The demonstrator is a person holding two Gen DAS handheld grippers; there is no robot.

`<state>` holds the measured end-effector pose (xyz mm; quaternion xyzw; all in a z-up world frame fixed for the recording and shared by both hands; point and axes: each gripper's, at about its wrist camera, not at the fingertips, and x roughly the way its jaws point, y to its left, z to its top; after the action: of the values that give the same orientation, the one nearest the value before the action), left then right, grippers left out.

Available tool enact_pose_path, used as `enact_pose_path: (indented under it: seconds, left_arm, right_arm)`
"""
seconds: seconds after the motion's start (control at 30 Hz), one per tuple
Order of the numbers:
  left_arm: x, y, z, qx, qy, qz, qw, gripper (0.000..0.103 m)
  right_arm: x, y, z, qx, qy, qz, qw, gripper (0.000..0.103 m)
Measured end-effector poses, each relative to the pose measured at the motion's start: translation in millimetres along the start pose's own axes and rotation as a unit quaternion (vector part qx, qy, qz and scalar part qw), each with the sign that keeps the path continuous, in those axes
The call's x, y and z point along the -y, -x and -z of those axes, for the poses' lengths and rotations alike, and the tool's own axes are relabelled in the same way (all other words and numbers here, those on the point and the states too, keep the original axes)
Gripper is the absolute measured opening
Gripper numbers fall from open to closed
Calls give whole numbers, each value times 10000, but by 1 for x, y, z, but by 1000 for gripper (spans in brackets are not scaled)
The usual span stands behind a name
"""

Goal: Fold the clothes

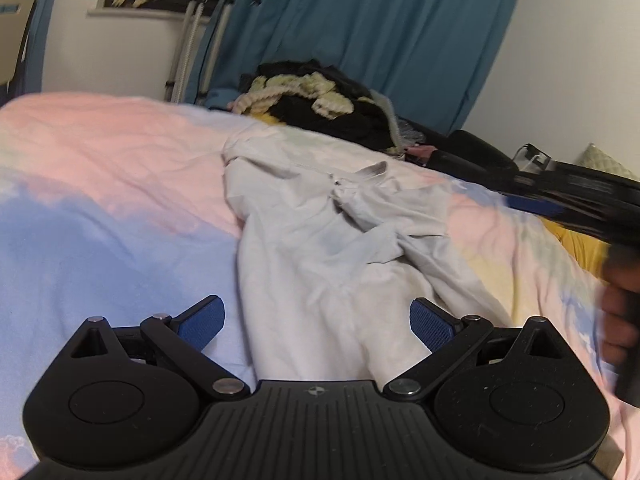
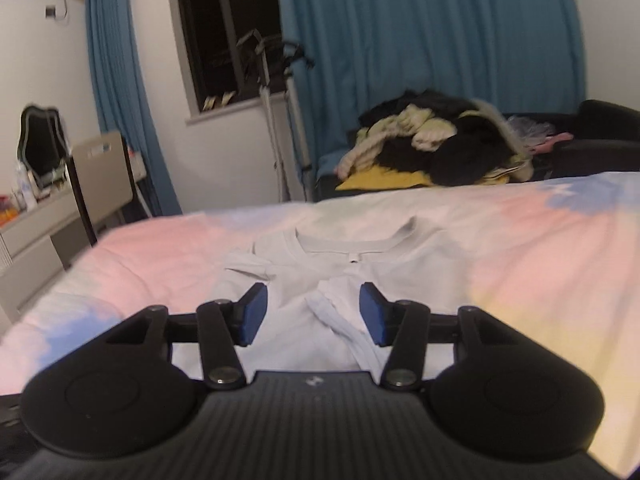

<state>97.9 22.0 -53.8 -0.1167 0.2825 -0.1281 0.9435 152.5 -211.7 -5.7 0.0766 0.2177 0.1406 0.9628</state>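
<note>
**White T-shirt lies crumpled on pastel bed, both grippers spread above it**

From my remote station, I see a white T-shirt lying rumpled on a bedspread washed in pink, blue and yellow. In the left wrist view the garment runs from the near edge towards the far side of the bed, its fabric bunched and twisted around the middle. My left gripper hangs over the shirt's near end, jaws set wide, nothing between the blue pads.

In the right wrist view the shirt's neckline faces away from me, a small label visible inside the collar, and loose folds gather just below it. My right gripper is poised over those folds, jaws wide apart and empty. Whether either tool touches the cloth, I cannot tell.

At the right edge of the left view, the other gripper appears as a dark blur, with a hand wrapped around its handle.

Beyond the far edge of the bed sits a heap of clothes in black, cream and yellow. Teal curtains hang behind it beside a dark window. At far left in the right view stand a pale dresser and a framed mirror.
</note>
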Motion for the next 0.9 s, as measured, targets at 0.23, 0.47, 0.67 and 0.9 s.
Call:
enact_pose_path:
  seconds: [0.23, 0.47, 0.67, 0.9]
  left_arm:
    - [21, 26, 8, 168, -223, 153, 9995, 100]
    - [36, 40, 21, 156, -460, 143, 9987, 100]
    - [55, 41, 29, 142, -691, 333, 9970, 100]
    - [97, 34, 39, -55, -809, 620, 9948, 100]
  right_arm:
    - [10, 103, 38, 38, -213, 376, 9991, 53]
    - [18, 132, 57, 176, -629, 425, 9970, 53]
    - [24, 144, 64, 366, -847, 351, 9951, 53]
    - [38, 151, 67, 393, -913, 396, 9943, 55]
